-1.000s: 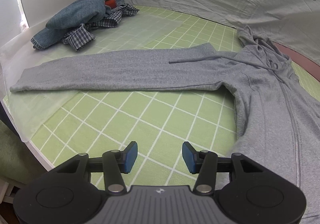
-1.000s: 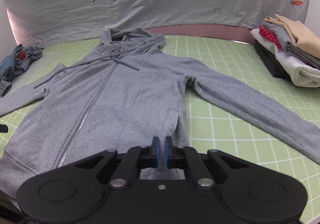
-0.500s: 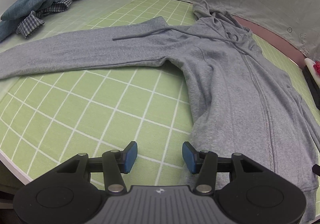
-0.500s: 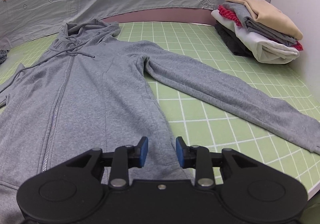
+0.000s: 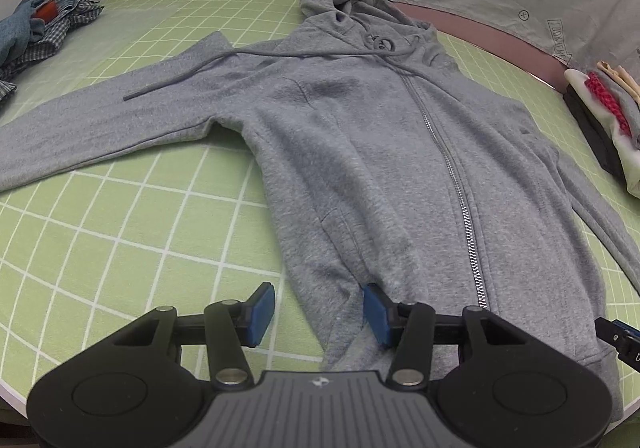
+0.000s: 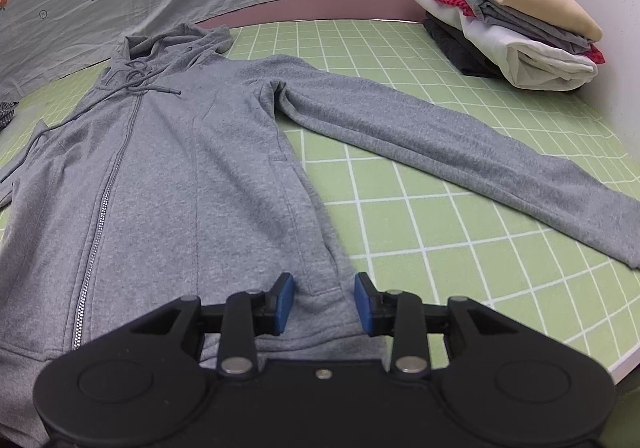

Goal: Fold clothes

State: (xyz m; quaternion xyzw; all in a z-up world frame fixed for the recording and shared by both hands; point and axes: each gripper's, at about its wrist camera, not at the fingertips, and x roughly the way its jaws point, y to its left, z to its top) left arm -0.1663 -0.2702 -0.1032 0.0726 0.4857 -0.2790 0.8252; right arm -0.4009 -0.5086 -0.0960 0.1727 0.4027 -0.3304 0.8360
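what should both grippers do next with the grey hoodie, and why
Probably lower both and close on the bottom hem. The hoodie lies flat, zipped, sleeves spread on the green mat. The left gripper and right gripper both have open jaws straddling the hem's two corners, holding nothing yet.

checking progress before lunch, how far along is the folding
Done: a stack of folded clothes sits at the table's far right. In hand: the grey hoodie lies flat, zipped, sleeves spread, no fold made; the left tool and right tool are open at its hem corners, gripping nothing. Left: folding the hoodie, then the crumpled pile at far left.
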